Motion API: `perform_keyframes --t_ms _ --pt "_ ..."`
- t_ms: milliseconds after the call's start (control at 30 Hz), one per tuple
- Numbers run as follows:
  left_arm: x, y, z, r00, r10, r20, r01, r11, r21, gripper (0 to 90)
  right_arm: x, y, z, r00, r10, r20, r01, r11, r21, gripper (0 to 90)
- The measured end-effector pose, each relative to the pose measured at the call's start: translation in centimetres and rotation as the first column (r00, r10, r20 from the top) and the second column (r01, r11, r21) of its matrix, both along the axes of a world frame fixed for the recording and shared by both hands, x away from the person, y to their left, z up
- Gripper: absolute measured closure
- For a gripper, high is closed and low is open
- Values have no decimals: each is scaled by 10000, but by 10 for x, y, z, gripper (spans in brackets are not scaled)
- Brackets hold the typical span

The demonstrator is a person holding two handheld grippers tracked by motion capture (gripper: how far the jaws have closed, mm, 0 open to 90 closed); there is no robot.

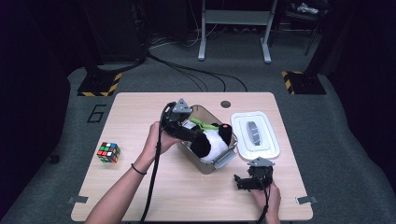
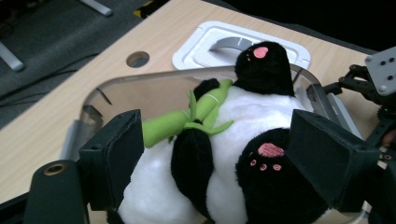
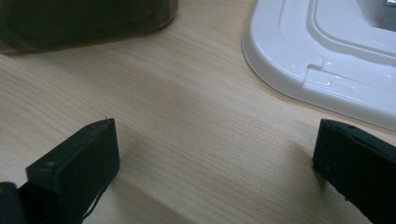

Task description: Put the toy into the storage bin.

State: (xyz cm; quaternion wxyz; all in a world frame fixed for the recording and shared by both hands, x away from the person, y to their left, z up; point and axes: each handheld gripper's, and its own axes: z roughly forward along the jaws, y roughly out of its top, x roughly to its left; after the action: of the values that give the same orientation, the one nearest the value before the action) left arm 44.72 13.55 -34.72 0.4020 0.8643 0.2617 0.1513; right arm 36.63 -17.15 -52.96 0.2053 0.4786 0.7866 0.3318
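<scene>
Black jaws of the left gripper (image 2: 210, 154) stand wide on either side of the panda (image 2: 224, 154), which lies in the clear bin (image 1: 205, 163) mid-tabletop; whether they pinch it I cannot tell. Packing looks mostly done: the lid (image 1: 255, 134), right of the bin, is not yet on. Near right, the right gripper (image 3: 215, 172) gapes empty over bare tabletop (image 3: 187, 116). Panda's head is hidden.

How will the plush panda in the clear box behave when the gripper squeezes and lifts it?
The plush panda looks soft and furry, so it will probably squash between the left gripper pads rather than resist. It seems light for its bulk. Its limbs and green bamboo stalk may flop or catch on the clear box rim, since it fills the box.
</scene>
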Motion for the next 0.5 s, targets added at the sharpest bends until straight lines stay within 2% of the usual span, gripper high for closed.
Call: perform_keyframes --t_ms 267,300,333,433,500 --pt "-9 -8 -17 9994 -91 -331 107 9989 465 187 0 0 0 10000 -36 7 36 10000 7 0" --pt "-11 -9 -19 9991 -91 -419 108 9992 386 187 0 0 0 10000 -18 -4 18 10000 22 0" --pt "-11 -7 -19 9994 -163 -316 174 9992 371 187 0 0 0 10000 -20 -2 20 10000 24 0" --pt "-15 1 -12 10000 -96 27 96 9996 -248 204 0 0 0 10000 -26 -3 26 10000 25 0" --pt "-16 5 -7 9999 -32 159 38 9993 -380 232 0 0 0 10000 -83 12 83 10000 22 0"
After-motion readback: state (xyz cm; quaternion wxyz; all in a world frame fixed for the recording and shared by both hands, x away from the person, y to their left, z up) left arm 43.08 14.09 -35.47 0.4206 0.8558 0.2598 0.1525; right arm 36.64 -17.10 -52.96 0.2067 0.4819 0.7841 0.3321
